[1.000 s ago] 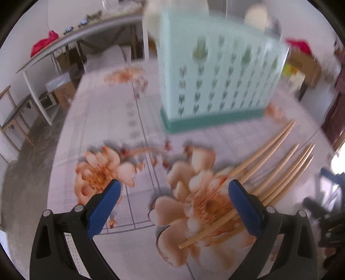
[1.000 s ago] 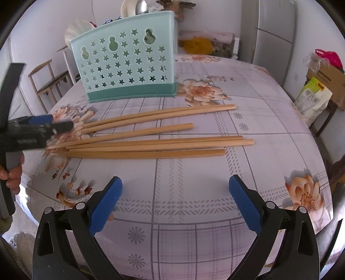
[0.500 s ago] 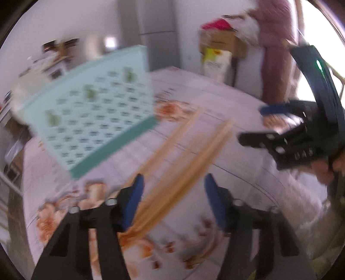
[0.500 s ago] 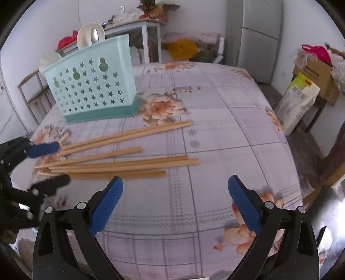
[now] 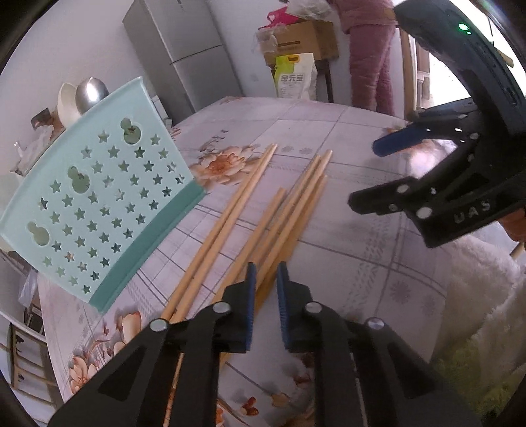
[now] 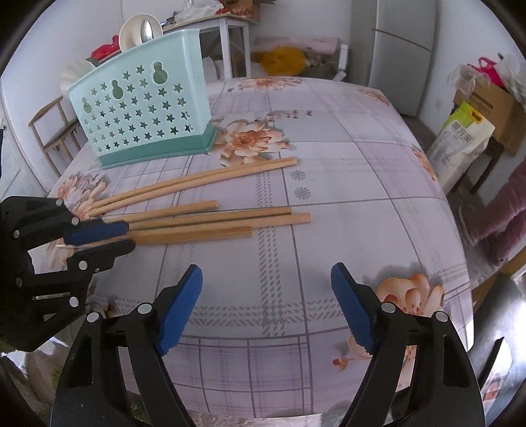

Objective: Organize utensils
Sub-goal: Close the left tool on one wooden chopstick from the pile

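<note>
Several wooden chopsticks [image 6: 210, 220] lie side by side on the floral tablecloth; they also show in the left wrist view [image 5: 289, 210]. A mint-green star-perforated utensil holder [image 6: 144, 115] stands upright behind them, also in the left wrist view [image 5: 98, 210]. My left gripper [image 5: 264, 279] has its jaws nearly closed around the near end of one chopstick at the pile's edge; it shows from the side in the right wrist view [image 6: 111, 236]. My right gripper [image 6: 266, 302] is open and empty above bare cloth in front of the chopsticks, and shows in the left wrist view [image 5: 371, 174].
The table [image 6: 361, 197] is round-edged, dropping off at right and front. A wooden chair [image 6: 52, 131] and a white side table [image 6: 227, 29] stand behind the holder. A fridge [image 6: 401, 49], a cardboard box and a feed bag [image 6: 460, 144] stand at right.
My left gripper swung round to face along the chopsticks and closed from wide open onto one near end. My right gripper pulled back a little and stayed open.
</note>
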Motion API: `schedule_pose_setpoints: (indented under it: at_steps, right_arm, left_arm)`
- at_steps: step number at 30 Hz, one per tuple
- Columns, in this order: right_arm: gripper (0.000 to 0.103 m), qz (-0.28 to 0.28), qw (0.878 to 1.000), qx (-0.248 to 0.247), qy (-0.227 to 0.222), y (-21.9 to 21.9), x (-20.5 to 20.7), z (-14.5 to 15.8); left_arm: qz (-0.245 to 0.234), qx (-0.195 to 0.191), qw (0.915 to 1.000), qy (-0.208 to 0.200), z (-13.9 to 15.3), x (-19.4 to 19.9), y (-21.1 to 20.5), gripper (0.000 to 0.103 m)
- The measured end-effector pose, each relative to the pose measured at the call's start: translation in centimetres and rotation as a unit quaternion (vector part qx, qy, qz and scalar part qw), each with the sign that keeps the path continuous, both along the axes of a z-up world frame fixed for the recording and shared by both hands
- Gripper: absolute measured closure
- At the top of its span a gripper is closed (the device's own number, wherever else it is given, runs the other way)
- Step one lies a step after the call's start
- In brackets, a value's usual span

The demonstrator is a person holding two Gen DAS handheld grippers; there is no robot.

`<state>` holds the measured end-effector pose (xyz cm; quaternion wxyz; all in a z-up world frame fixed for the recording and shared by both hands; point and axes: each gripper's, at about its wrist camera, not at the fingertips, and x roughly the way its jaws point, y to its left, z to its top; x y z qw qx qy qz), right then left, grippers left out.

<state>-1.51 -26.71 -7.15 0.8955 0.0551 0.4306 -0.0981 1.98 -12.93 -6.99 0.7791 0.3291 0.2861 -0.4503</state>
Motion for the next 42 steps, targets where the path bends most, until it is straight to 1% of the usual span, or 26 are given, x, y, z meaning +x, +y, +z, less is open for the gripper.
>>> schedule_pose_setpoints:
  at_steps: [3, 5, 8, 11, 13, 15, 18, 21, 23, 25, 27, 28, 33, 38, 39, 40, 42]
  right_arm:
    - [0.028, 0.001, 1.000, -0.002, -0.003, 0.1, -0.1, 0.2]
    - [0.028, 0.001, 1.000, -0.001, -0.004, 0.0, -0.2, 0.3]
    - [0.028, 0.000, 1.000, 0.000, -0.007, -0.1, -0.4, 0.4]
    - [0.028, 0.000, 1.000, 0.003, -0.007, -0.1, -0.4, 0.4]
    - [0.028, 0.000, 1.000, 0.007, -0.007, -0.1, -0.4, 0.4]
    - [0.028, 0.000, 1.000, 0.008, -0.008, -0.1, -0.5, 0.5]
    - [0.028, -0.002, 1.000, 0.005, -0.009, -0.1, -0.6, 0.6]
    - [0.028, -0.007, 1.000, 0.006, -0.011, -0.2, -0.7, 0.7]
    - [0.028, -0.011, 1.000, 0.007, -0.012, -0.3, -0.8, 0.8]
    - [0.029, -0.014, 1.000, 0.007, -0.014, -0.5, -0.9, 0.8]
    - [0.029, -0.016, 1.000, 0.009, -0.014, -0.7, -0.8, 0.8]
    - [0.029, -0.017, 1.000, 0.011, -0.014, -0.8, -0.8, 0.8]
    - [0.030, -0.018, 1.000, 0.012, -0.014, -0.8, -0.7, 0.8]
    - [0.031, -0.020, 1.000, 0.014, -0.014, -0.8, -0.7, 0.8]
    - [0.031, -0.020, 1.000, 0.013, -0.014, -0.9, -0.7, 0.8]
    - [0.031, -0.020, 1.000, 0.013, -0.014, -0.9, -0.8, 0.8]
    - [0.031, -0.021, 1.000, 0.013, -0.016, -0.9, -0.8, 0.8]
  left_arm:
    - [0.000, 0.008, 1.0000, 0.002, 0.1, -0.5, 0.7, 0.095]
    - [0.002, 0.014, 0.9999, 0.009, 0.3, -0.9, 1.3, 0.095]
    - [0.011, 0.012, 0.9994, 0.030, 0.5, -1.4, 2.1, 0.095]
    - [0.009, 0.012, 0.9994, 0.031, 0.6, -1.9, 2.5, 0.095]
    - [0.007, 0.018, 0.9994, 0.027, 0.5, -1.9, 2.0, 0.092]
    - [0.004, 0.019, 0.9993, 0.031, 0.5, -1.6, 1.6, 0.092]
    - [-0.009, 0.018, 0.9987, 0.047, 0.7, -1.0, 0.5, 0.092]
    - [-0.019, 0.026, 0.9976, 0.061, 0.5, -0.4, -0.5, 0.091]
    - [-0.027, 0.029, 0.9971, 0.065, 0.7, -0.2, -0.9, 0.089]
    - [-0.038, 0.029, 0.9960, 0.075, 0.9, 0.1, -1.4, 0.080]
    - [-0.046, 0.034, 0.9951, 0.081, 0.9, 0.5, -1.9, 0.076]
    - [-0.050, 0.039, 0.9950, 0.078, 0.9, 0.5, -2.2, 0.075]
    - [-0.069, 0.048, 0.9936, 0.076, 1.0, 0.6, -3.0, 0.075]
    - [-0.079, 0.047, 0.9921, 0.086, 0.6, 1.0, -3.5, 0.075]
    - [-0.078, 0.045, 0.9919, 0.090, 0.6, 1.1, -3.5, 0.076]
    - [-0.081, 0.044, 0.9910, 0.097, 0.7, 1.1, -3.4, 0.081]
    - [-0.086, 0.046, 0.9901, 0.101, 0.7, 1.0, -3.6, 0.083]
